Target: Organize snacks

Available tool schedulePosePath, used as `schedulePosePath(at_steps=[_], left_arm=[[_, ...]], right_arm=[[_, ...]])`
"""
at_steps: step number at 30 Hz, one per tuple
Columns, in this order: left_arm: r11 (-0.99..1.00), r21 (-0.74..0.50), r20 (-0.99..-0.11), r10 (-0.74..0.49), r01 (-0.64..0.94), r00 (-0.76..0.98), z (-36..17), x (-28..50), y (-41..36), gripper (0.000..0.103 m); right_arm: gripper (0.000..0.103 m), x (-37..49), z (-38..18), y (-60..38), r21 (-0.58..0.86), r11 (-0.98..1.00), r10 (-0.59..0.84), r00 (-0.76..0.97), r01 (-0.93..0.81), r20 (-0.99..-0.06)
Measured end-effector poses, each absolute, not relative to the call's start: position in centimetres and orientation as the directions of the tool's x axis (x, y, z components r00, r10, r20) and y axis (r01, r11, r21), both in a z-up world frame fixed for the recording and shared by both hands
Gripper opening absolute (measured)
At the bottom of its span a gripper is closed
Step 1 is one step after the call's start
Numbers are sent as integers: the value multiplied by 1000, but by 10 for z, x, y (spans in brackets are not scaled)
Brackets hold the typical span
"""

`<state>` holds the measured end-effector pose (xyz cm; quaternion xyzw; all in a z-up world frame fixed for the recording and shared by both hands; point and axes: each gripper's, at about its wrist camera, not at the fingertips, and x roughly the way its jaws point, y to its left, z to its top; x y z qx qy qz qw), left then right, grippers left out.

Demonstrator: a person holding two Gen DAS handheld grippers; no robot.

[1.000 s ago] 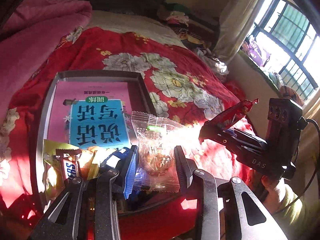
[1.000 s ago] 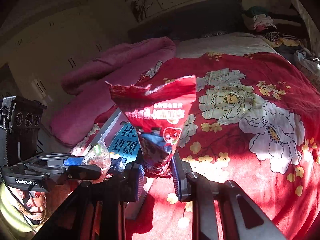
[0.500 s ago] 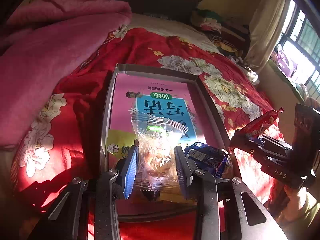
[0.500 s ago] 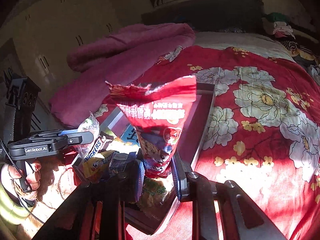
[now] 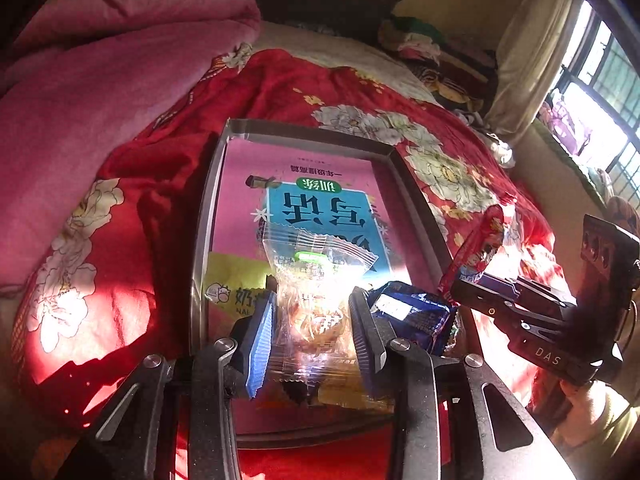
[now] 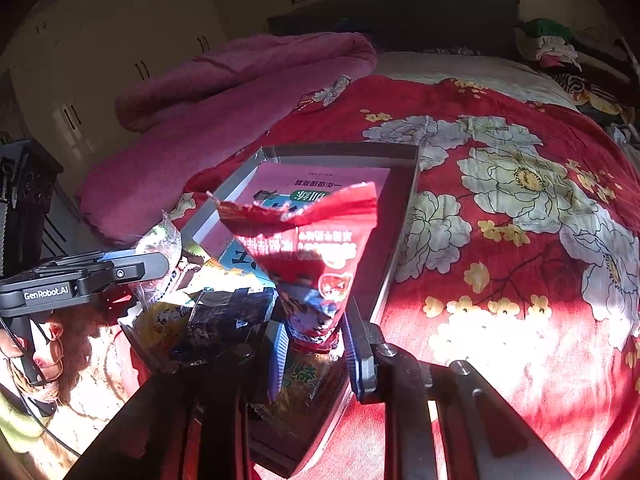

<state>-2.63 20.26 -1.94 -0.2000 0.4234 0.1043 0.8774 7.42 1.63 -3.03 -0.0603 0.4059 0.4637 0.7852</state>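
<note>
Bed: red floral quilt [image 6: 500, 240] across the whole surface, pink blanket [image 5: 92, 92] heaped at the far left. Metal tray [image 5: 304, 133]: rectangular, lying on the quilt, lined with a pink and blue printed sheet [image 5: 320, 200]; its near end holds a yellow packet [image 5: 232, 280] at left and a dark blue packet [image 5: 412, 314] at right. Left gripper [image 5: 312, 320]: over the tray's near end, clenched on a clear wrapped snack [image 5: 316, 276] that stands upright between the pads. Right gripper [image 6: 314, 340]: over the tray's near right corner, jaws just easing apart, the narrow bottom of a torn-open red snack bag [image 6: 312, 240] between them, bag upright.
</note>
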Motion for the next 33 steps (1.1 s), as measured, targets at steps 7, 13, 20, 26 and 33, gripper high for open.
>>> schedulePosePath(at_steps=[7,13,20,26,33], left_arm=[[903,-254,-787,14,-345,617,-19,-25,198,39],[906,-252,-785,15,-341,620,-17,-25,195,48],[908,-240,-773,35,-343,634,-6,-27,190,59],[913,-232,-748,53,-336,661,16,-33,176,72],[889,-258,-751,62,-378,658,24,-63,145,77]], right_arm=[[36,70,-25,12,285,556,686,238,-780,-687],[45,66,-17,7,285,556,695,248,-781,-675],[50,57,-5,1,258,558,699,279,-789,-659],[60,41,13,-9,205,559,703,328,-803,-631],[76,9,34,-31,165,553,708,356,-816,-610]])
